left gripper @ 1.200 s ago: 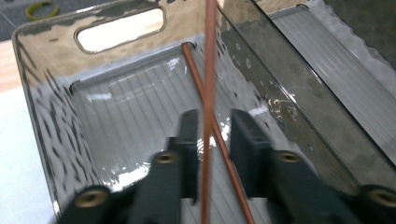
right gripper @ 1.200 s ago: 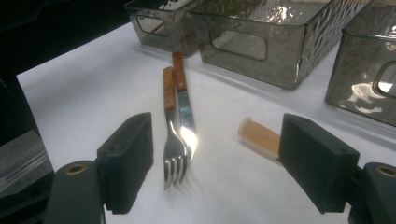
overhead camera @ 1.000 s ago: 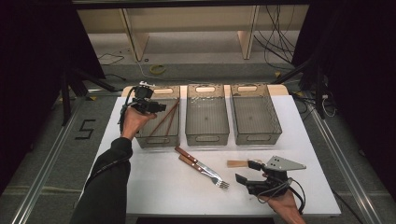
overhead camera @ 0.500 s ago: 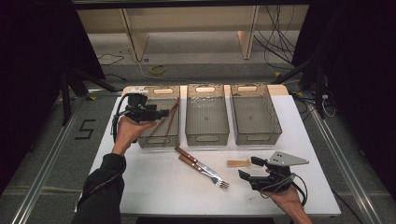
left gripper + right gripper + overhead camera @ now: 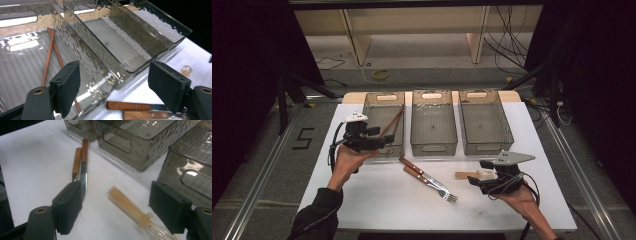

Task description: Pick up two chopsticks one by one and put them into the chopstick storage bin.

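The white table (image 5: 377, 205) is a flat, matte rectangle with a pale wooden strip along its far edge. Across its far half stand three smoky, translucent plastic bins with rippled walls, ribbed floors and cut-out handles: the left bin (image 5: 384, 100), the middle bin (image 5: 433, 142) and the right bin (image 5: 507, 131), side by side and nearly touching. In the left bin lie two slim reddish-brown chopsticks (image 5: 48, 50), resting slantwise on the ribbed floor, close together and apart from the tool. The left gripper (image 5: 379, 141) hangs over the near end of that bin; its flat black padded jaws have just been opening and stand wide apart with nothing between them. On the bare table in front of the middle bin lie a knife (image 5: 83, 173) and a fork (image 5: 432, 184), side by side and touching along their riveted wooden handles, with shiny metal blade and tines pointing toward the near edge. The right gripper (image 5: 477, 178) sits low near the table's right front, jaws spread, and between them, untouched by the pads, lies a small utensil with a rounded, translucent amber plastic handle (image 5: 128, 207) that narrows into a clear stem.
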Demonstrator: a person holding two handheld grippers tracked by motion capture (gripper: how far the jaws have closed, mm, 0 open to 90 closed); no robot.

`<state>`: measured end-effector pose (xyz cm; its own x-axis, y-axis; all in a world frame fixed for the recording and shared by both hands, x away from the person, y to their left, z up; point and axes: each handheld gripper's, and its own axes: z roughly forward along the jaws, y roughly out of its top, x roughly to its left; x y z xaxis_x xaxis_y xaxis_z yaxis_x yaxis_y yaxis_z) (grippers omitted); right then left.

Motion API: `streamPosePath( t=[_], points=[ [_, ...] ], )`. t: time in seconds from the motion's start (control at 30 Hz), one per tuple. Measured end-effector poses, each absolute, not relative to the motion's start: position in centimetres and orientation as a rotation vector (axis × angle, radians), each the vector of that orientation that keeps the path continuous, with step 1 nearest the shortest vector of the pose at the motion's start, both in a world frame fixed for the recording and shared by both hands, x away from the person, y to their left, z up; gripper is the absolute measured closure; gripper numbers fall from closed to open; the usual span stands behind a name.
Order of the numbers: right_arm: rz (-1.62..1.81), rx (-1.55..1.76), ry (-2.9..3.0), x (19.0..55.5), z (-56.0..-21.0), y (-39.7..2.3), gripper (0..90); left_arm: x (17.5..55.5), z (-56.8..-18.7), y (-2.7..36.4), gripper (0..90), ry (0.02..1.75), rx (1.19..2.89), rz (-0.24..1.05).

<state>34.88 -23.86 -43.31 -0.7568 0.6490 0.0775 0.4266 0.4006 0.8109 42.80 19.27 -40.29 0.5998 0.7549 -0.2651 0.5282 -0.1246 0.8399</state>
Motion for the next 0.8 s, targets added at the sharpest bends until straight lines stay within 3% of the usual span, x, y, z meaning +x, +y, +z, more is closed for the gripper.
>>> streamPosePath(
  t=[0.8],
  points=[
    [0.981,0.821,2.648,39.3,-43.7,-22.1,29.8,37.1,-43.4,18.6,21.2,0.949,1.794,0.289]
  ],
)
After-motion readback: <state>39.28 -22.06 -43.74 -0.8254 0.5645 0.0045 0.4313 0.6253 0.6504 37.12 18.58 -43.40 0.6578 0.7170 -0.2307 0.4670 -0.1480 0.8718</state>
